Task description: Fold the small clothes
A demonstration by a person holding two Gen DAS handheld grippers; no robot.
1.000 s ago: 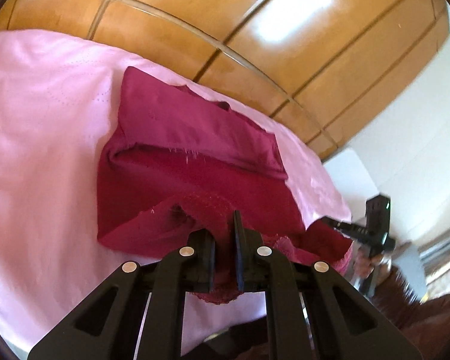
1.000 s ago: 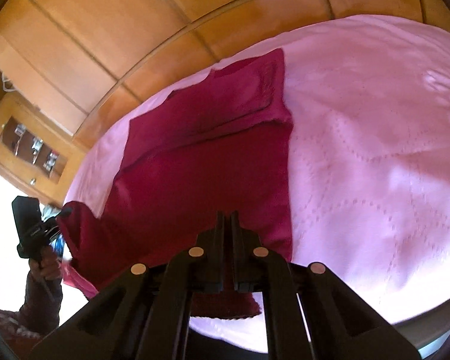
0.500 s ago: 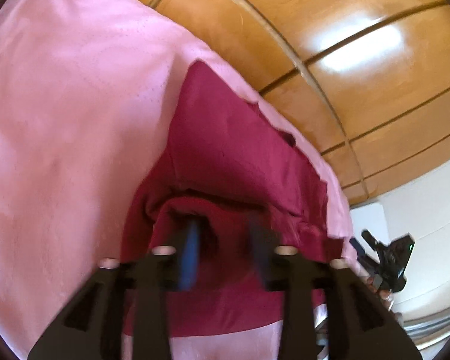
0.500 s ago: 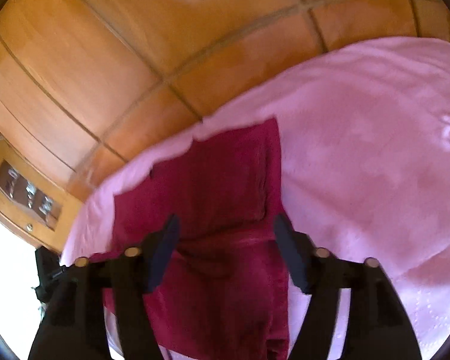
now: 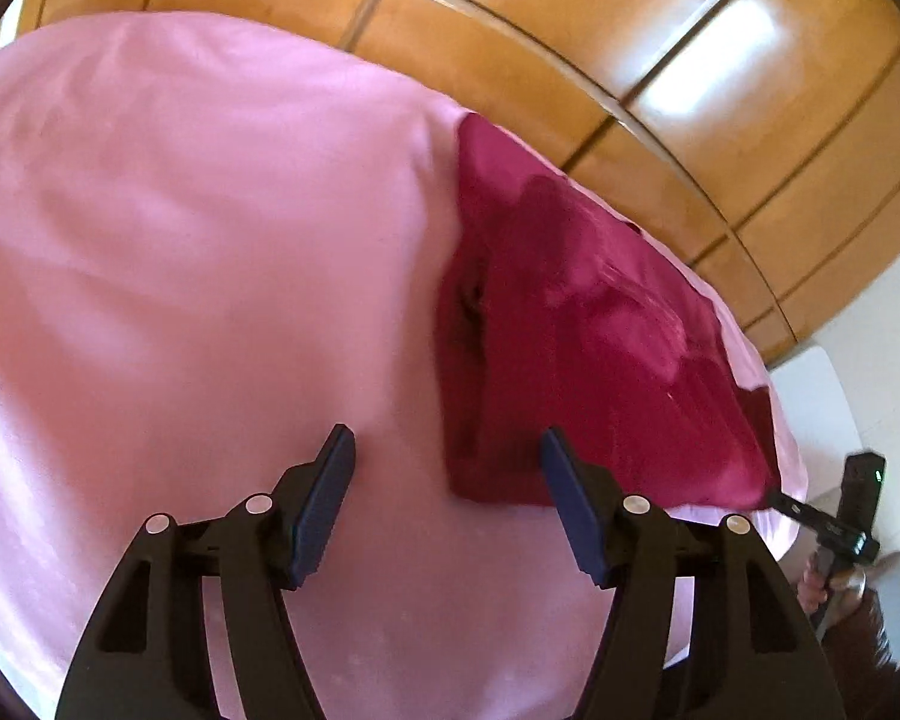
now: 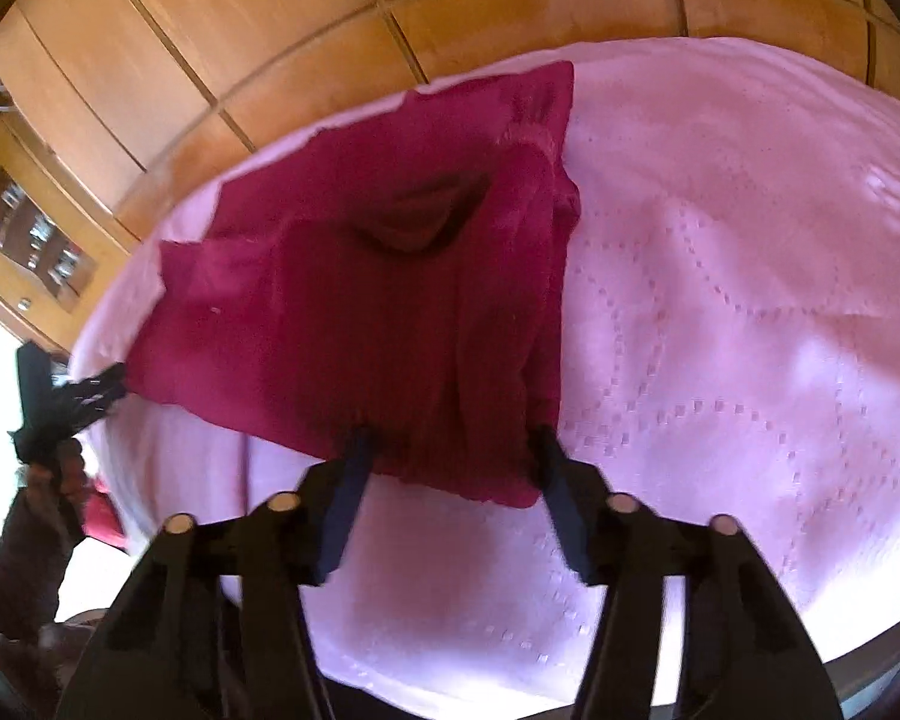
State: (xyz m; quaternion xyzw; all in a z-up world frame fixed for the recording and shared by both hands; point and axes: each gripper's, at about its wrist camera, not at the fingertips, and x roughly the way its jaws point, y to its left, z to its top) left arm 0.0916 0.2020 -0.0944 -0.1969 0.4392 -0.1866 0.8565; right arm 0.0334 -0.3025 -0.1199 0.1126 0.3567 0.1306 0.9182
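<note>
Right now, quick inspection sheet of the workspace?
Surface: pink quilted bedspread, smooth.
Job's things: red garment, folded over, one crease pocket near its top.
Clutter: nothing seen.
Grippers: left gripper open, jaws have just been opening, garment's near left corner between them, unpressed; right gripper open, jaws have just been closing, near hem between them, not pinched.
Cables: nothing seen.
Surroundings: wooden panelled wall.
</note>
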